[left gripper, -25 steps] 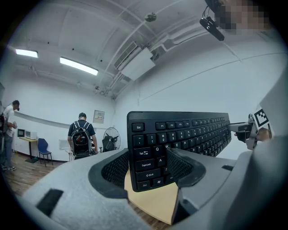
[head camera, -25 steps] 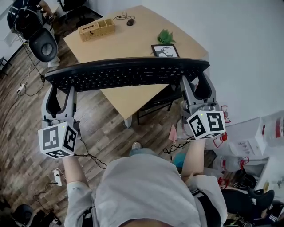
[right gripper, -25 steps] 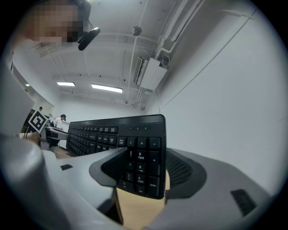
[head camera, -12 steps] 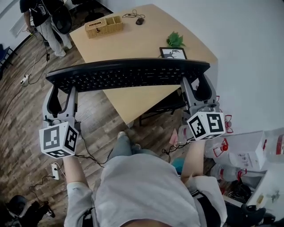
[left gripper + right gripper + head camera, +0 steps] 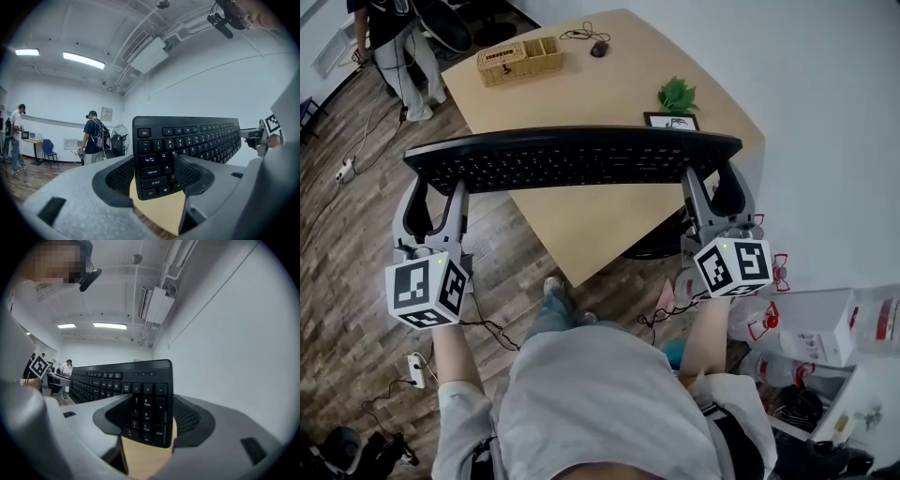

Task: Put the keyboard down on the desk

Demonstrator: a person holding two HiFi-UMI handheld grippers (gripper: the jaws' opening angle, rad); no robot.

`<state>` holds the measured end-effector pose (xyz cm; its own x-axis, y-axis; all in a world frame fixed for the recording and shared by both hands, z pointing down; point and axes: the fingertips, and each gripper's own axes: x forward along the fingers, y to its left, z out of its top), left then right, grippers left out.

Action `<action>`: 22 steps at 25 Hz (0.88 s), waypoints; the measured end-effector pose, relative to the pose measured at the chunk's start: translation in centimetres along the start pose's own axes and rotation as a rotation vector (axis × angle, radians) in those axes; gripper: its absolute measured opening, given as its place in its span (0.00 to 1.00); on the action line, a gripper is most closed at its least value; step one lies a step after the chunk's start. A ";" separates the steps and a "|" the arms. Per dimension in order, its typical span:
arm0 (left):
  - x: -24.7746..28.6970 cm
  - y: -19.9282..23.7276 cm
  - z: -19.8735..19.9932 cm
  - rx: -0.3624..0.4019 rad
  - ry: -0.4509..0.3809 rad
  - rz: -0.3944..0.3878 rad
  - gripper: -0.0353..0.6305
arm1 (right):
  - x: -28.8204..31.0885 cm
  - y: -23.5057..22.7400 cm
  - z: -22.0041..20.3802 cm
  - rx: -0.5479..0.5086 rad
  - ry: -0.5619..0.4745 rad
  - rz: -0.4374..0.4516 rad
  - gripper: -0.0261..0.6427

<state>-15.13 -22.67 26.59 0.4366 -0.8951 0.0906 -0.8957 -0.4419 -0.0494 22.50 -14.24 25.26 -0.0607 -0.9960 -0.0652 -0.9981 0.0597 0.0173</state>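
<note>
A long black keyboard [image 5: 572, 157] hangs level in the air, held by both ends above the near part of the light wooden desk [image 5: 581, 89]. My left gripper [image 5: 434, 184] is shut on the keyboard's left end [image 5: 154, 164], its jaws clamping the Esc-side keys. On the numpad end [image 5: 150, 404], my right gripper [image 5: 712, 178] is shut as well. The desk's near corner [image 5: 572, 272] lies below the keyboard.
On the desk stand a wicker basket [image 5: 520, 60], a mouse with cable [image 5: 599, 47], a small green plant [image 5: 677, 94] and a picture frame [image 5: 672, 121]. A white wall runs along the right. A person [image 5: 398, 37] stands far left on the wood floor. Boxes [image 5: 811, 323] lie lower right.
The view has shifted closer over the desk; the keyboard now covers more of the desk's near part. Both grippers still hold it. The person at far left has moved.
</note>
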 end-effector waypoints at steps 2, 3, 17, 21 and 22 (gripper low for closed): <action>1.5 0.7 -0.1 0.000 0.006 -0.007 0.44 | 1.3 0.0 -0.3 0.000 0.007 -0.006 0.42; 2.0 1.0 -0.2 0.000 0.008 -0.011 0.44 | 1.8 0.0 -0.4 0.001 0.008 -0.009 0.42; 10.7 5.3 -3.4 -0.020 0.093 -0.053 0.44 | 9.9 0.2 -4.6 0.024 0.094 -0.043 0.42; 12.2 5.3 -5.5 -0.035 0.150 -0.052 0.44 | 11.3 -0.4 -6.9 0.037 0.147 -0.037 0.42; 12.5 5.2 -6.1 -0.039 0.167 -0.051 0.44 | 11.6 -0.7 -7.5 0.041 0.161 -0.034 0.42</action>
<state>-14.86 -35.84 33.56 0.4643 -0.8479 0.2558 -0.8769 -0.4807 -0.0018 22.55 -26.33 31.99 -0.0270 -0.9950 0.0960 -0.9994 0.0249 -0.0230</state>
